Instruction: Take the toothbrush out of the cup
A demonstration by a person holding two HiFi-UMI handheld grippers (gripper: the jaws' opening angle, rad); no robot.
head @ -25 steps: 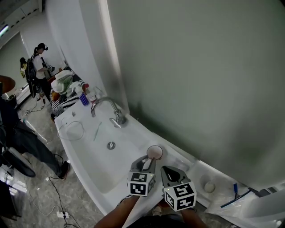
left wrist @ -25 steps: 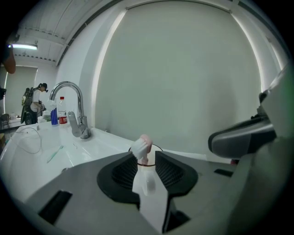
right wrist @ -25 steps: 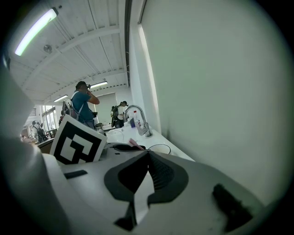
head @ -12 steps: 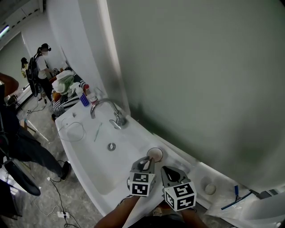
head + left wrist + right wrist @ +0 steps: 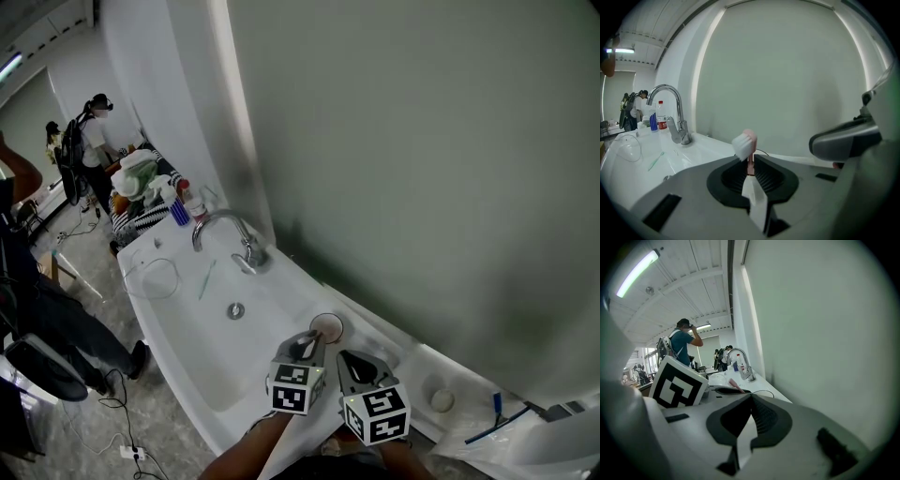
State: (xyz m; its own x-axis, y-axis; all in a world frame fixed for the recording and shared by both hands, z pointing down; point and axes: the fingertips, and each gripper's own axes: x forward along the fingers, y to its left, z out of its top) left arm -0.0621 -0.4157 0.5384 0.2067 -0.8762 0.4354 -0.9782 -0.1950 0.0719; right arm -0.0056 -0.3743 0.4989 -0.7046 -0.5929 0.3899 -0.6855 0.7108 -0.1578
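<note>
White washbasin point(image 5: 178, 323) below us, our left gripper point(image 5: 750, 165) pinched on the pink toothbrush point(image 5: 744, 143), bristles up, close by the cup point(image 5: 326, 325), our right gripper point(image 5: 751, 398) closed on nothing, alongside.

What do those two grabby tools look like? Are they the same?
Yes, they match. The left gripper and the right gripper are both pale grey plastic, and each has two jaws lined with black ribbed pads. Each one carries a white cube printed with black square markers. No cables show on them.
</note>
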